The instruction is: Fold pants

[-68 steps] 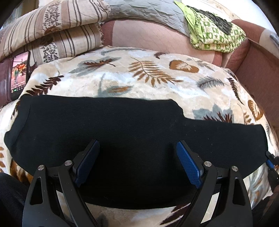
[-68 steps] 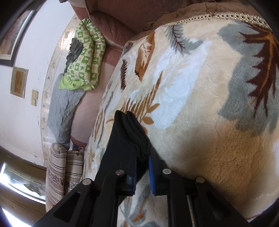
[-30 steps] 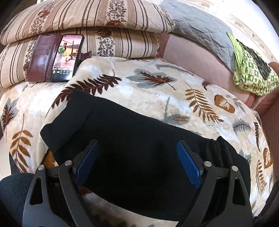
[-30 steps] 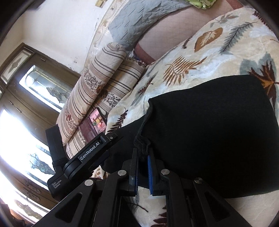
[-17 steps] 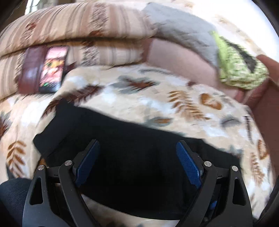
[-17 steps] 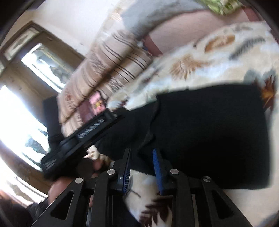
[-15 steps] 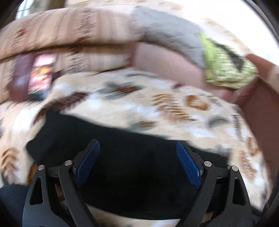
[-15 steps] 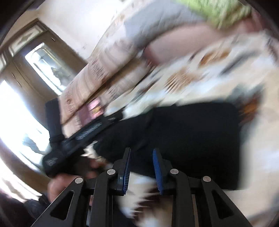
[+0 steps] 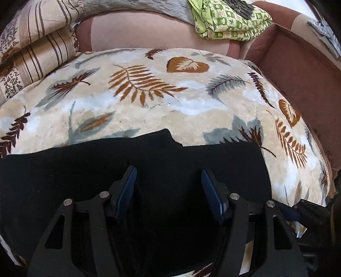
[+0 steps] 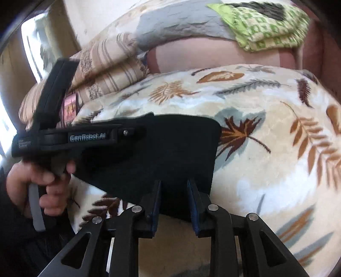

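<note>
Pants point(image 9: 149, 170) folded; right edge squared, blanket point(image 9: 191, 106) beyond.

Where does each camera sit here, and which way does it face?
Left wrist: on the left tool, aimed forward and down at black pants on a leaf-print blanket; its two open fingers show.
Right wrist: on the right tool, facing the same pants across their near edge; a hand holding the left tool shows.
Shared: pants, blanket, green cloth.

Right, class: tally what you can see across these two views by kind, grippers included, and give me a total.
Black pants: 1
Leaf-print blanket: 1
Striped cushions: 2
Grey quilted cover: 1
Green patterned cloth: 1
Grippers: 2, left gripper and right gripper
Total: 8
</note>
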Tool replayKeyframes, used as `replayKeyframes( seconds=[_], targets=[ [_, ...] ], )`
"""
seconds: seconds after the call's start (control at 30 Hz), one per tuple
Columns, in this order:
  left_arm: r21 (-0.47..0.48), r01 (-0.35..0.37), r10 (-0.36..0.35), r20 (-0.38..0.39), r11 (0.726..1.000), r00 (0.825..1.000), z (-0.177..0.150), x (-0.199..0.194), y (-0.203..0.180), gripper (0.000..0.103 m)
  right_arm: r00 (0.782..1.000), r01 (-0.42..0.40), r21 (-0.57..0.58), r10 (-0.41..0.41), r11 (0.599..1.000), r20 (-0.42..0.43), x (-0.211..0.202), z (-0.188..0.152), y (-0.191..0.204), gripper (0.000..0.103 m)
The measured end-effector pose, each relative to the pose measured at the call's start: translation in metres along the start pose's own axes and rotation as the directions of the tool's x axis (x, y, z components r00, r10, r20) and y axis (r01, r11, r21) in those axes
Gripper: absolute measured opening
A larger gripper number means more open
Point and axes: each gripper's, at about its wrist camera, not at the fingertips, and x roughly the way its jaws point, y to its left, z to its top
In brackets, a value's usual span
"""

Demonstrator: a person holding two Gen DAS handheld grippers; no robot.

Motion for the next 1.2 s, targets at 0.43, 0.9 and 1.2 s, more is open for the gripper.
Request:
replayKeyframes(
  seconds=[0.43,0.9,1.2],
  targets=[
    [-0.033,0.027,-0.026,0.035,0.999,0.999,-0.008,-0.001,0.005,0.062,0.993,0.120,0.028,-0.120,0.992,-0.003,0.050,0.059,-0.027,0.024],
    [-0.166,0.060,-0.026,0.197,0.984,0.980,-0.028,-0.080,0.047,0.063,0.970,0.211,-0.017,-0.207,0.977,0.130,0.018,0.058,0.002,0.024],
    [-0.584,0.027,0.105,0.190,0.811,0.976,-0.118,-0.139,0.162,0.081,0.968,0.244,-0.072,-0.239,0.967,0.071,0.023,0.044,0.024,0.025]
  ],
)
